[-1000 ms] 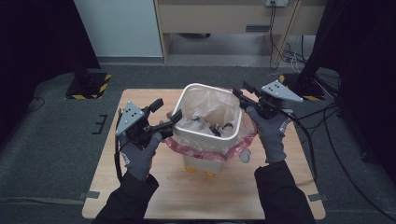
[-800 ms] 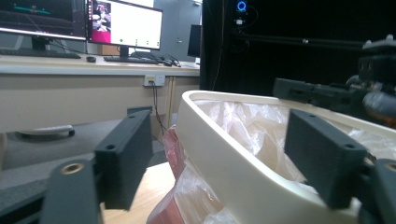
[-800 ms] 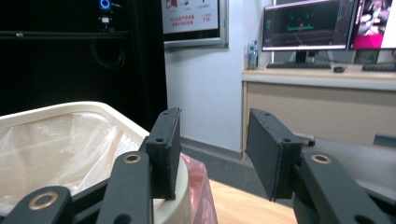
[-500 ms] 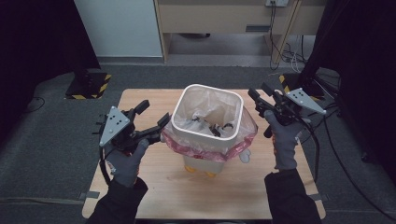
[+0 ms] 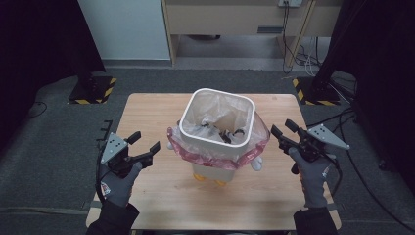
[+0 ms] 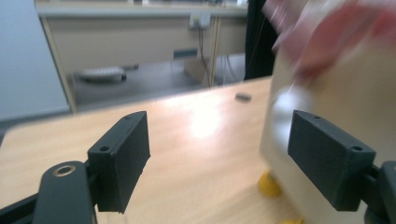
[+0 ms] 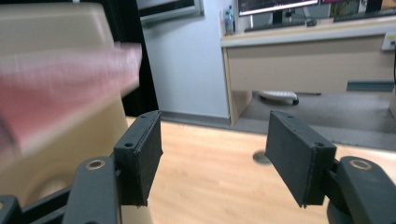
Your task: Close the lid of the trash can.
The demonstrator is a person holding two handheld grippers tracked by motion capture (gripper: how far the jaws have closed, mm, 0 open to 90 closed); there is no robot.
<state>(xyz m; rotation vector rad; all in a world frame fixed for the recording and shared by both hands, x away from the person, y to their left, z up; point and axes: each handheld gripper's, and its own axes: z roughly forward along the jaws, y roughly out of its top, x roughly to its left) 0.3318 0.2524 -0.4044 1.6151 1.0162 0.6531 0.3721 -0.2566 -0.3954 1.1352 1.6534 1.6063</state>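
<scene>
1. The white bin (image 5: 218, 132), lined with a pink bag (image 5: 244, 152), stands mid-table (image 5: 147, 110).
2. My left gripper (image 5: 147, 149) hangs left of the bin, jaws spread, empty.
3. My right gripper (image 5: 284, 132), right of the bin, has just been opening; nothing between its jaws.
4. Lining looks finished; next I'd judge whether the overhang needs tucking.

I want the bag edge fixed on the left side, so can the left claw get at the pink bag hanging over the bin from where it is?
Probably yes. The left claw is open and empty, beside the bin, with bare table between it and the pink bag.
</scene>
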